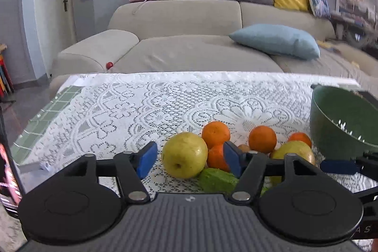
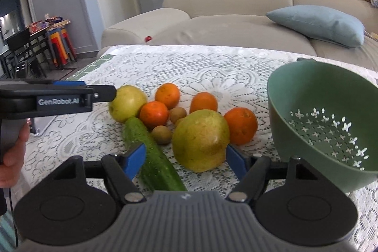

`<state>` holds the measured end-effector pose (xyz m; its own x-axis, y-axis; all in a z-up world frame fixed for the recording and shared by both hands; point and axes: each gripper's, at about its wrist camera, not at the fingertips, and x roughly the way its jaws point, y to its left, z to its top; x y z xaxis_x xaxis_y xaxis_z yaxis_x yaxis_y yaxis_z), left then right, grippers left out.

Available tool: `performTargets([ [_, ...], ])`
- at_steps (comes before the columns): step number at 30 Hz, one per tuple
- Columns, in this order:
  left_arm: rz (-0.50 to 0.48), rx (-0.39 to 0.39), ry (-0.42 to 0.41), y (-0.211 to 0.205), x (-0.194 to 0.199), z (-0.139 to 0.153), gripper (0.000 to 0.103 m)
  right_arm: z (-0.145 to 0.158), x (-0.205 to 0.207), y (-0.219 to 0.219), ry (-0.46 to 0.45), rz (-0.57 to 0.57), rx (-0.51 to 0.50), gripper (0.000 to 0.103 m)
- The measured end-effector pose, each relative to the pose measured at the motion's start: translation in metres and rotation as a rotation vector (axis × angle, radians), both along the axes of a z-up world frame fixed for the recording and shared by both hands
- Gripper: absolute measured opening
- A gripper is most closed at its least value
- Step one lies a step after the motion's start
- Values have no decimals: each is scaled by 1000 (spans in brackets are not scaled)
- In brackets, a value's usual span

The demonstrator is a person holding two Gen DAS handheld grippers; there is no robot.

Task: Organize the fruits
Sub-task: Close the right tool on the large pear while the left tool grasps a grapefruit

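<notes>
Left wrist view: left gripper (image 1: 189, 158) is hovering low over the lace cloth (image 1: 141, 105), jaws spread wide, holding nothing. A yellow-green apple (image 1: 184, 154) is sitting between the blue pads (image 1: 147, 158), nearer the right pad, not clearly touching either. Behind it two oranges (image 1: 215, 134) are stacking up close together, another orange (image 1: 262, 138) is sitting to the right, a fourth (image 1: 300, 138) is peeking out near the colander (image 1: 342, 119). A cucumber (image 1: 217, 178) end is showing just below the apple. A second yellowish fruit, the pear (image 1: 293, 152), is lying half hidden behind the gripper linkage. The right gripper's blue pad (image 1: 337, 166) is poking in at the right edge. Sofa (image 1: 189, 39) is sitting behind the table.

Right wrist view: right gripper (image 2: 184, 160) is open wide, gripping nothing; the pear (image 2: 200, 141) is sitting between the pads, touching or almost touching the right pad (image 2: 236, 163), cannot tell which. The cucumber (image 2: 153, 157) is lying diagonally inside the jaw gap too, next to the left pad. Three small kiwis (image 2: 161, 134) are clustering between cucumber and pear. Four oranges (image 2: 153, 114) are ringing the pile, the apple (image 2: 127, 103) lying far left. The left gripper (image 2: 104, 93) is reaching in from the left, tip at the apple, held by a hand (image 2: 14, 152). The colander (image 2: 307, 91) is standing right of the fruit, tilted, empty, close to the nearest orange
</notes>
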<state>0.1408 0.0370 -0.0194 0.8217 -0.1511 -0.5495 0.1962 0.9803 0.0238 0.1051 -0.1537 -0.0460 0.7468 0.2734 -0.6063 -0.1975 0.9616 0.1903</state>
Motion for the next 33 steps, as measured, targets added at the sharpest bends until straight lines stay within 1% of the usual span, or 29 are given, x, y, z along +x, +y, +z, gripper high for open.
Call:
performTargets([
  [3, 3, -56, 27, 9, 7, -5, 80, -5, 4, 0, 29, -17, 29, 72],
  [6, 2, -89, 23, 16, 13, -7, 83, -10, 7, 0, 44, -38, 30, 72],
  [10, 4, -99, 15, 19, 15, -11, 85, -14, 10, -3, 50, -59, 61, 73],
  [13, 6, -99, 25, 21, 16, -17, 85, -16, 12, -4, 40, -71, 79, 74],
  [17, -8, -123, 50, 19, 21, -24, 86, -20, 14, -7, 47, -84, 96, 73],
  [20, 8, -110, 36, 16, 26, -28, 86, -22, 15, -9, 47, -91, 113, 73],
  [24, 27, -157, 54, 18, 34, -31, 86, -23, 16, -11, 41, -94, 130, 72],
  [28, 47, -159, 69, 18, 40, -35, 86, -25, 16, -12, 43, -100, 138, 68],
  [29, 56, -159, 76, 17, 42, -36, 86, -25, 16, -12, 44, -103, 138, 66],
  [31, 73, -173, 88, 19, 45, -39, 85, -25, 19, -14, 50, -112, 146, 63],
  [33, 83, -194, 92, 21, 48, -39, 85, -26, 22, -16, 67, -117, 168, 63],
])
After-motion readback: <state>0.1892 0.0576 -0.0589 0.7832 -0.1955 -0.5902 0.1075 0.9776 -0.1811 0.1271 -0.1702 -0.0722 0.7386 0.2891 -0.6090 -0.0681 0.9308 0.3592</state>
